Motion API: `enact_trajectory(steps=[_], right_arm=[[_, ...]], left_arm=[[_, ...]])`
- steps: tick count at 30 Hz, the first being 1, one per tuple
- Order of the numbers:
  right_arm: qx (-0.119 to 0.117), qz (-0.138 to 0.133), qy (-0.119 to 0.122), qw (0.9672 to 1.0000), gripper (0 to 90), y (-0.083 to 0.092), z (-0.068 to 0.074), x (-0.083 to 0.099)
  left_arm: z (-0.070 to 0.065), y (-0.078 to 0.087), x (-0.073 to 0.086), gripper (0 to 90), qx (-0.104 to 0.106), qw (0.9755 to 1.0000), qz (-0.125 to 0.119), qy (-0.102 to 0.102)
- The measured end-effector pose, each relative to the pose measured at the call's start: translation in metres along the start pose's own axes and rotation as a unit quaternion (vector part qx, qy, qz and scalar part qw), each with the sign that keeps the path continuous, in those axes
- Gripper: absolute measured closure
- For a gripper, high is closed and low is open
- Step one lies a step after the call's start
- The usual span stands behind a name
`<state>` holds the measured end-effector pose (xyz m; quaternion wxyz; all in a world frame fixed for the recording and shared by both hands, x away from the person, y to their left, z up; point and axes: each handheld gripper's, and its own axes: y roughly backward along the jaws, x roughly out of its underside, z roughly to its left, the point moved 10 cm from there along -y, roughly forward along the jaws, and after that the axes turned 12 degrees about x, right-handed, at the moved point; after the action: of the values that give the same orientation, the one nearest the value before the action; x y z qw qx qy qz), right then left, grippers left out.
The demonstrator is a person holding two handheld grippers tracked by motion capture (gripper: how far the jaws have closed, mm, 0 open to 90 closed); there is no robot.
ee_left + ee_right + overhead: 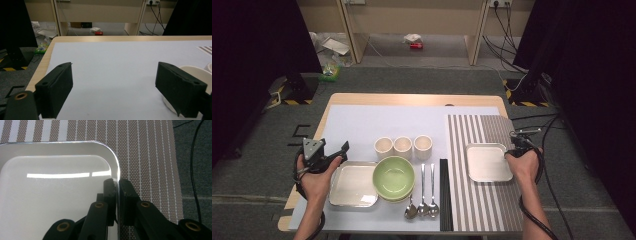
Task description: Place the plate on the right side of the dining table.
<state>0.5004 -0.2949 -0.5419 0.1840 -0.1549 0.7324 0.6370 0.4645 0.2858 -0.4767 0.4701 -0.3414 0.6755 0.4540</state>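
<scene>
Right gripper (117, 186) was clamped on the right rim of the metal tray (50, 195) — one jaw inside the rim, one outside, pads pressed to the edge in the right gripper view. In the high view that tray (487, 162) sat flat on the striped placemat (472, 200), right of centre, with the right gripper (515, 146) at its right edge.

Left gripper (113, 92) was wide apart, nothing between the jaws — just bare white mat (112, 62). High view had it (334, 155) at lower left, just above the upper-left corner of a second metal tray (354, 184); probably hovering, not touching, but the angle is poor.

Green bowl (394, 176) overlapped that second tray's right edge. Three cups (403, 146) stood in a row above it, spoons (422, 200) and black chopsticks (443, 192) to its right.
</scene>
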Motion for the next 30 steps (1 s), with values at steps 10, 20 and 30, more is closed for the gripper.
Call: enact_trajectory(steps=[10,20,30], right_arm=[[0.005,-0.001,0.007,1.0000,84.8,-0.0002,-0.0005,-0.0002],[0.009,0.002,0.008,0.9999,84.7,0.0003,-0.0028,0.0007],[0.012,-0.015,0.011,0.9997,81.7,0.0009,-0.0038,-0.0009]], left_arm=[[-0.0001,-0.0004,0.0004,13.5,0.001,1.0000,0.001,0.000],[-0.0001,-0.0012,0.0011,13.5,0.001,1.0000,0.003,0.000],[-0.0004,-0.0020,0.0016,13.5,0.002,1.0000,0.003,0.002]])
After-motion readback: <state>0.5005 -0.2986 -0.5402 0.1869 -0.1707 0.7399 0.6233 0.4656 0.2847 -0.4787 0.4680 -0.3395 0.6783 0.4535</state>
